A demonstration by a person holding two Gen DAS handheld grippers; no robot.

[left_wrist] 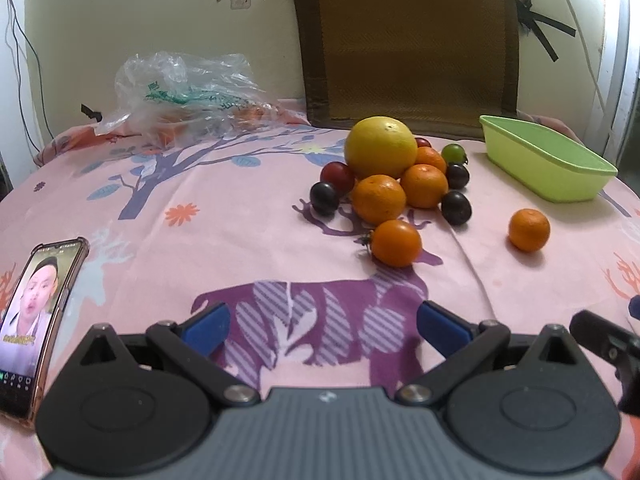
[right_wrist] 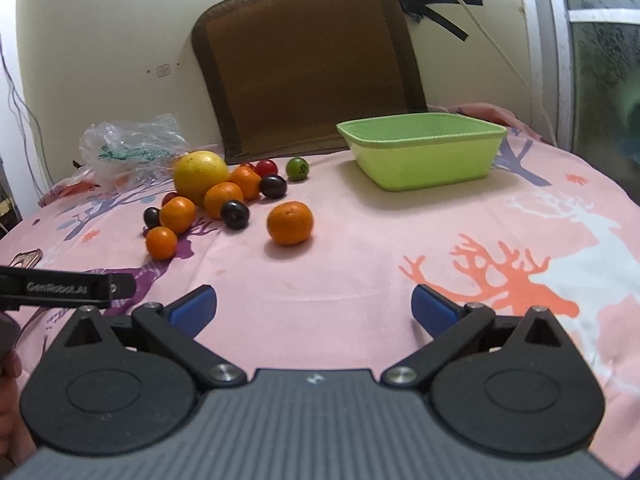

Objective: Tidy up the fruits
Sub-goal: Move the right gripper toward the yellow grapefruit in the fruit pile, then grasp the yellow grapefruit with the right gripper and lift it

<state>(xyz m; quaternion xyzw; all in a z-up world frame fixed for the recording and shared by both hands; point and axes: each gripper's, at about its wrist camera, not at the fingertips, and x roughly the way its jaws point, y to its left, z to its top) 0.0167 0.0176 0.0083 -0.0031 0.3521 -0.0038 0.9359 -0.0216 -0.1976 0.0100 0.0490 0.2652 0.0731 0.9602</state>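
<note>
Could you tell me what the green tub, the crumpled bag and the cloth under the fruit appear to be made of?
Green tub: most likely moulded plastic, with thin, even walls, a rolled rim and a slightly translucent satin finish.
Crumpled bag: thin clear plastic film, see-through, creased and glinting, with green print.
Cloth: a soft, matte printed fabric, probably cotton or a blend, with folds and a seam showing. The exact fibre cannot be told.

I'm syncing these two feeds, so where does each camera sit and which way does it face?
Left wrist: on the left tongs, open over the tablecloth, facing the fruit pile around the grapefruit; phone at left, the right tool's tip at the right edge.
Right wrist: on the right tongs, open, facing the green tub and a lone mandarin; the left tool at left.
Shared: fruit, tub, plastic bag, brown mat.
</note>
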